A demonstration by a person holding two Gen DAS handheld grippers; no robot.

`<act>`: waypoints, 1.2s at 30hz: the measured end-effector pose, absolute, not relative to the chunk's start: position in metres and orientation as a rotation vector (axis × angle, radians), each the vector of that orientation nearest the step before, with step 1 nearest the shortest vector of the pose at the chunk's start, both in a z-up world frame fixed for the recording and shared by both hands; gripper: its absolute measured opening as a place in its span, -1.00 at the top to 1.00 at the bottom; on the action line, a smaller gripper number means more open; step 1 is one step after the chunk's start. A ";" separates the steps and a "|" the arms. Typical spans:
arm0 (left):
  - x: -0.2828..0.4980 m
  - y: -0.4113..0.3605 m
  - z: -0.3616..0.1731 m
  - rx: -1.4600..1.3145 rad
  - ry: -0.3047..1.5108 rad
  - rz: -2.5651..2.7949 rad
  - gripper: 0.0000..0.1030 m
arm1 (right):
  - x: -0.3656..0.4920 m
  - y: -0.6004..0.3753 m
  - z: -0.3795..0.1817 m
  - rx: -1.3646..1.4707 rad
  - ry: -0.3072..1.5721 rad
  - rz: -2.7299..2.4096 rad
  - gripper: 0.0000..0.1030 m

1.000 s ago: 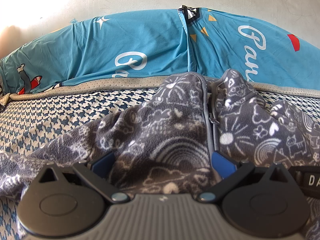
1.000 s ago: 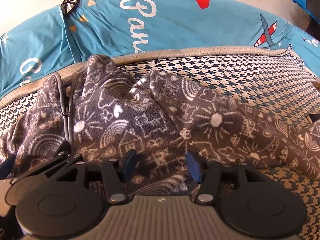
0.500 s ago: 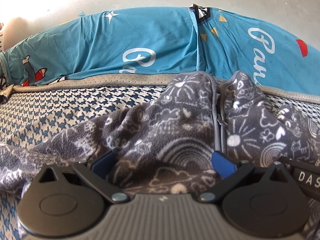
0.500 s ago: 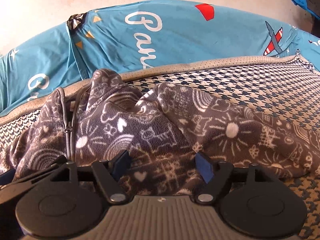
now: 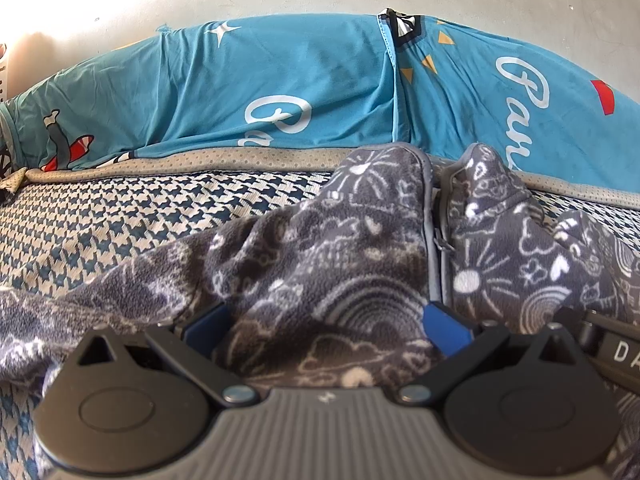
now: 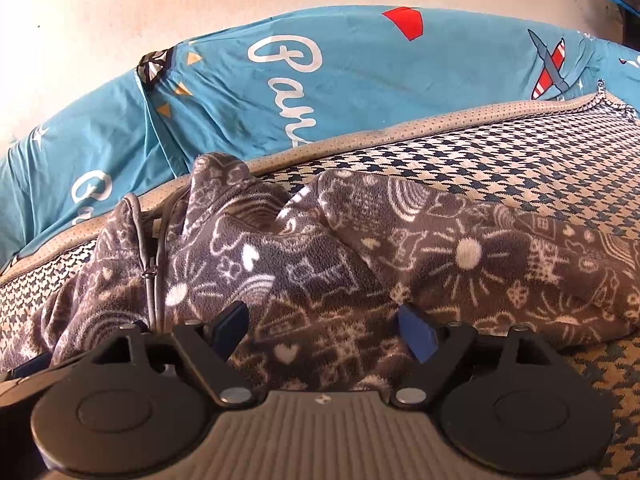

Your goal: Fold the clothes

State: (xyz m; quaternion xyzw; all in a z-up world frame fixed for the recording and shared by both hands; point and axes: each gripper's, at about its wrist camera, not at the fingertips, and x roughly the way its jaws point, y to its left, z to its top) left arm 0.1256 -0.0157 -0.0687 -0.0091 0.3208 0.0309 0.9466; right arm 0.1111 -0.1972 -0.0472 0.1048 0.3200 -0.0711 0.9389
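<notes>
Both claws sit low over the grey fleece jacket [image 5: 340, 280] — the left claw [image 5: 326, 324] spread wide with fleece bunched between its blue pads, not pinched, the right claw [image 6: 326, 326] still opening, fleece lying loose between its jaws. Crumpled, zipper up, the jacket lies on the houndstooth bed cover [image 5: 120, 216] before blue pillows [image 5: 280, 92].

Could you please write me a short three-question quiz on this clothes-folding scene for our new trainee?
1. True or false: the grey patterned fleece garment lies on a plain white sheet.
2. What colour are the pillows behind the garment? A red, B blue, C green.
3. Fill in: the garment's zipper runs roughly toward the ____.

Key:
1. False; it lies on a houndstooth bed cover.
2. B.
3. Pillows.
</notes>
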 end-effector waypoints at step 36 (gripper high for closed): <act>0.125 -0.015 -0.068 -0.017 0.653 0.062 -1.00 | 0.108 -0.205 -0.048 0.324 0.623 -0.086 -0.96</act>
